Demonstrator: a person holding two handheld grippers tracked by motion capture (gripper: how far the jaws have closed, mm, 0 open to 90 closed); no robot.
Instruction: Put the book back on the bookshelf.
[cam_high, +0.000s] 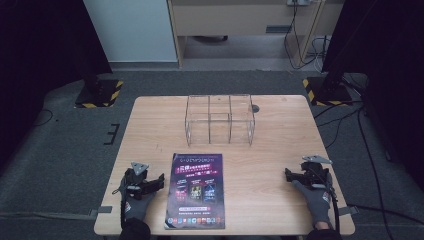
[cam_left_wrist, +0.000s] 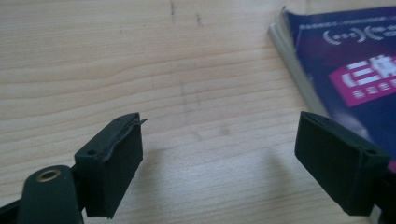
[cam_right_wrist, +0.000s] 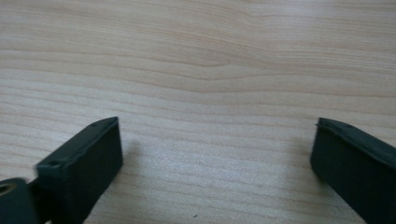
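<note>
On the near half of a light wooden table (cam_high: 280, 150), a purple magazine (cam_high: 195, 190) is lying flat, its cover facing up, between two gloved hands. At the near left, the left hand (cam_high: 134, 206) is resting a left gripper (cam_high: 159, 181) on the table just beside the magazine's left edge, pointing toward it. Its jaws are standing wide apart with nothing between them; in the left gripper view the magazine's corner (cam_left_wrist: 345, 60) is sitting just past the right jaw. At the near right, well apart from the magazine, the right hand (cam_high: 314, 197) is holding the right gripper (cam_high: 289, 174) low over bare wood, jaws also spread wide and empty. Toward the far side of the table, a clear acrylic organizer (cam_high: 220, 120) with compartments is standing behind the magazine.
</note>
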